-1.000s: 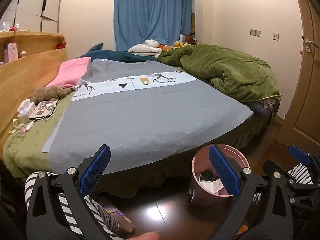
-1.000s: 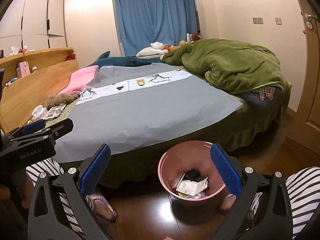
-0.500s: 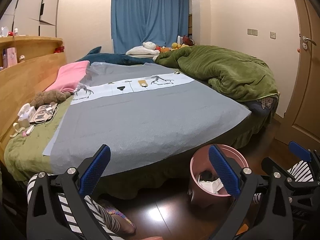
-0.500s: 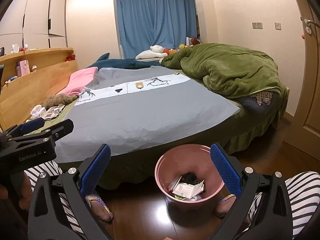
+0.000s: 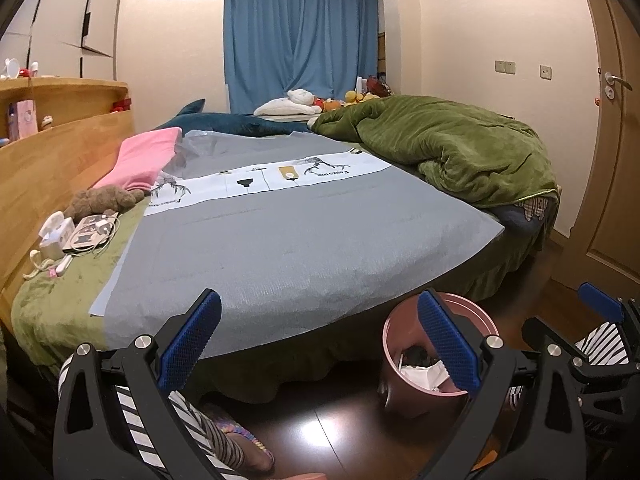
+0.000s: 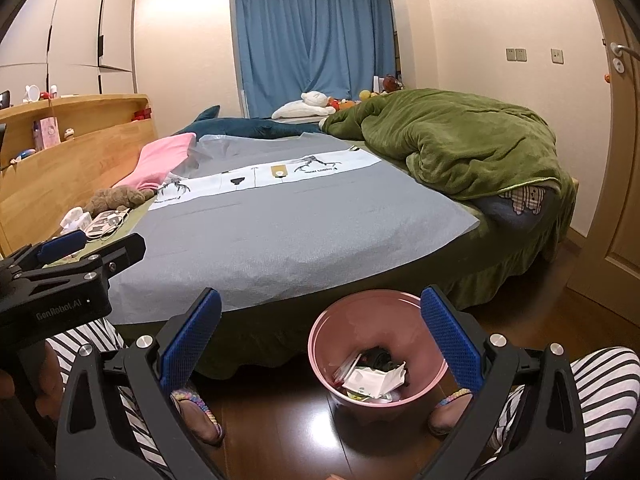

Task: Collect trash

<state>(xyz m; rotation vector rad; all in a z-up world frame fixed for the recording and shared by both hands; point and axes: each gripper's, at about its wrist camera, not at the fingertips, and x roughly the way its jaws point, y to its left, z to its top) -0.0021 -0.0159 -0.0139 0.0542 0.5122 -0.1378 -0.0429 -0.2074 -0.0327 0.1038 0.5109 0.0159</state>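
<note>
A bedroom seen from two handheld grippers, both aimed at a wide bed (image 5: 280, 248) covered by a grey paper-like sheet (image 6: 280, 232). The left gripper (image 5: 316, 340) has its blue-padded fingers (image 5: 190, 338) spread wide with nothing between them. The right gripper (image 6: 318, 340) is equally wide apart and empty.

In the right wrist view, a round pink plastic bin (image 6: 378, 346) stands on the dark wooden floor (image 6: 280, 432) at 6 o'clock, just beside the foot of the bed. Inside it lie crumpled white paper and wrappers (image 6: 374, 380). In the left wrist view the bin sits at 4 o'clock.

A rumpled green blanket (image 5: 448, 144) lies at 2 o'clock on the bed. A folded pink cloth (image 5: 144, 158) and a brown plush toy (image 5: 102, 200) are at 10 o'clock, near small white items (image 5: 66, 236) by the wooden headboard (image 5: 52, 168). A person's striped trouser legs (image 6: 600, 404) and sandalled feet (image 6: 198, 416) flank the bin.
</note>
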